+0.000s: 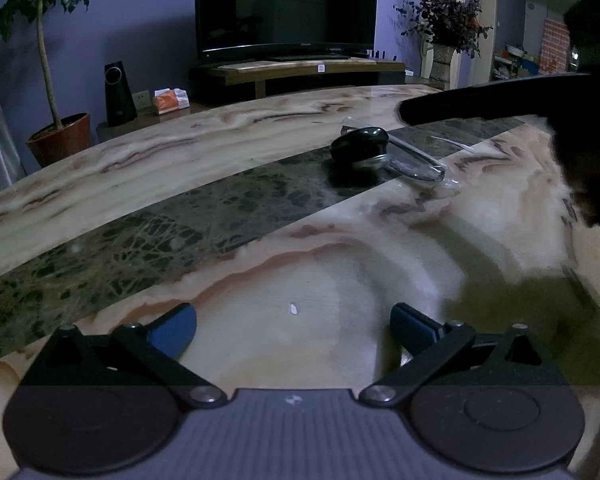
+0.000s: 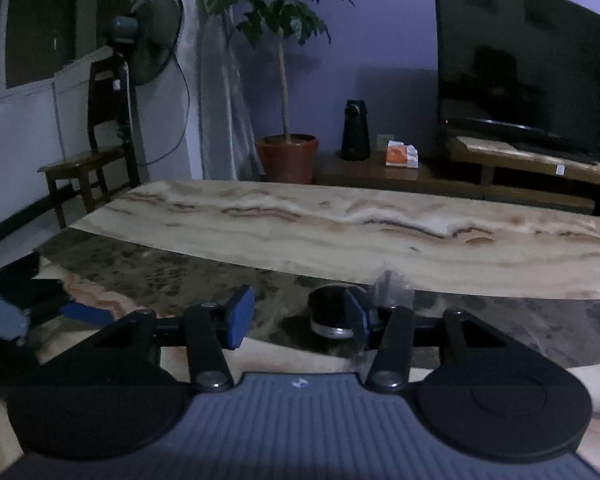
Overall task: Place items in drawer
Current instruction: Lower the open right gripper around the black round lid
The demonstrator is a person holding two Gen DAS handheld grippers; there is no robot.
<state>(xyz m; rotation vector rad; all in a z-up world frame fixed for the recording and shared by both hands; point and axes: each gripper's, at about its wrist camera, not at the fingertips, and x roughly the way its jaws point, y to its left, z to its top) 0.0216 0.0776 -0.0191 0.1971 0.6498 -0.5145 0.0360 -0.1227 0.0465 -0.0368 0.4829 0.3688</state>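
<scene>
On the marble tabletop point(image 1: 260, 152), reading from the left, the left gripper point(image 1: 294, 330) hangs low over pale stone with its blue pads spread wide and nothing between them; only a small white speck lies on the bare surface ahead of it. Further right, on the dark green band of the table, sits the round black object with a metal base point(image 1: 359, 148), and touching its right side is a clear plastic packet point(image 1: 416, 160) with something thin and dark inside; what exactly these two items are cannot be told in this dim light. At the far right of the left wrist view a dark shape juts in above the items, probably the right tool. In the right wrist view the right gripper point(image 2: 298, 318) has its pads parted, empty, with the black object point(image 2: 328, 314) just beyond and partly hidden behind its right finger point(image 2: 358, 314), the packet point(image 2: 392, 284) behind that. No drawer shows in either view. By my judgement the task is at its start: both visible items lie on the table unheld, a first pick looks to be lining up, and carrying them to the drawer is all left to do.
</scene>
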